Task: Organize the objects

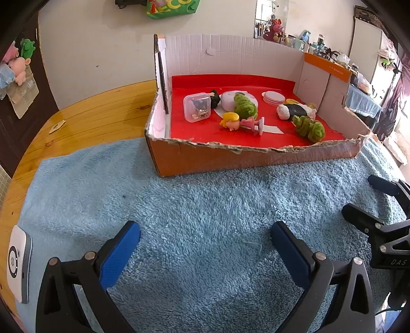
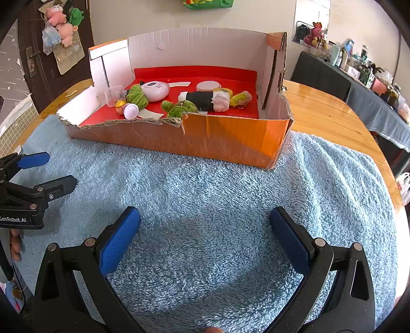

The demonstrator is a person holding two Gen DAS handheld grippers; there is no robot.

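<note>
Both views are brightly daylit and sharp. Glare is seen on the wooden table right of the cardboard box. Edges are bent by fisheye distortion.

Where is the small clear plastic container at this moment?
The clear plastic container lies inside the cardboard box on the red lining, near its left wall in the left wrist view, beside the white oval case and behind the yellow-haired doll.

I see a round wooden table under a blue towel. Ahead of my tool, a white wall; ahead-left, a dark door hung with plush toys. To the right, a dark-draped cluttered sideboard, bright daylight.
</note>
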